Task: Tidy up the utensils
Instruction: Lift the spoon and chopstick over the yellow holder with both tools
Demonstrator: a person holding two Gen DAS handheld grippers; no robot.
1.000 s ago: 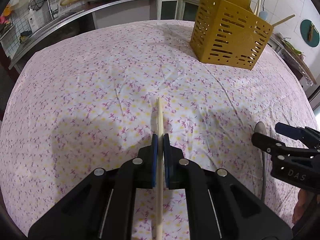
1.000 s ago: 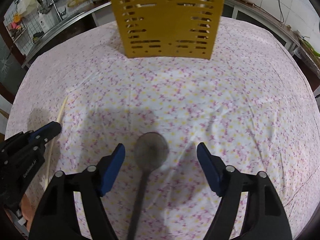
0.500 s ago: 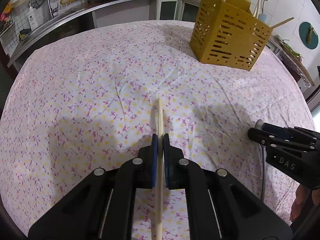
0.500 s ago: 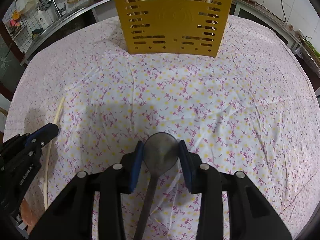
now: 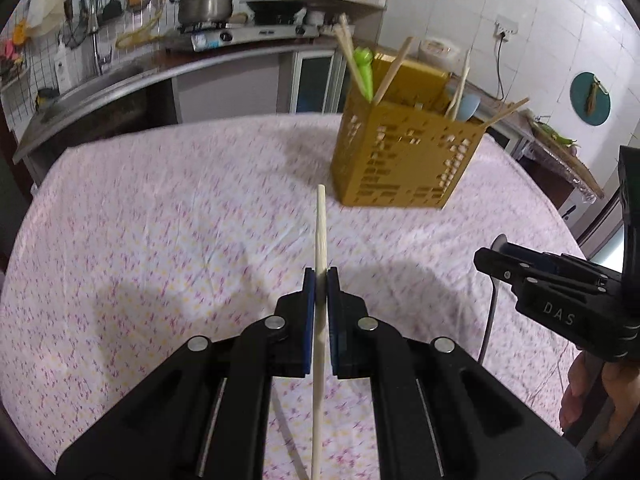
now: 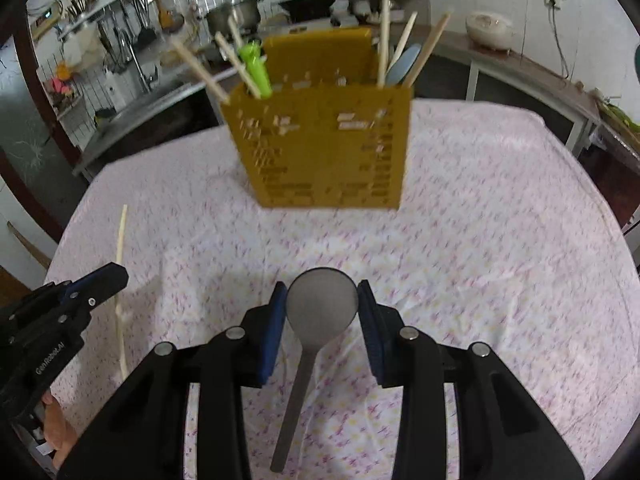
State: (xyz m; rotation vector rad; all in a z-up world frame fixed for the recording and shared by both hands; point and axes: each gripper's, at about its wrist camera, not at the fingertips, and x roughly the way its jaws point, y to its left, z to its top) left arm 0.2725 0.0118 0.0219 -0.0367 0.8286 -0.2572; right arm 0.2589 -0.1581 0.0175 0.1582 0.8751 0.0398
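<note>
My left gripper (image 5: 321, 278) is shut on a pale wooden chopstick (image 5: 321, 220), which sticks out forward above the floral tablecloth (image 5: 160, 240). In the right wrist view my right gripper (image 6: 322, 300) is shut on the round bowl of a grey metal spoon (image 6: 322, 304); its handle hangs back under the jaws. A yellow slotted utensil holder (image 6: 324, 144) (image 5: 404, 160) stands ahead of both grippers, with several chopsticks, a green utensil and a light blue spoon in it. Each gripper shows at the edge of the other's view: the right gripper (image 5: 496, 258), the left gripper (image 6: 116, 274) with its chopstick (image 6: 120, 248).
A kitchen counter (image 5: 120, 80) with a sink, a stove and a pot runs behind the table. A side counter (image 6: 520, 68) with a rice cooker stands to the right. A hand (image 5: 580, 392) holds the right gripper's handle.
The right jaws closed onto the spoon's bowl. Both grippers then rose off the cloth with the chopstick and spoon, tilting up so the holder and kitchen come into fuller view.
</note>
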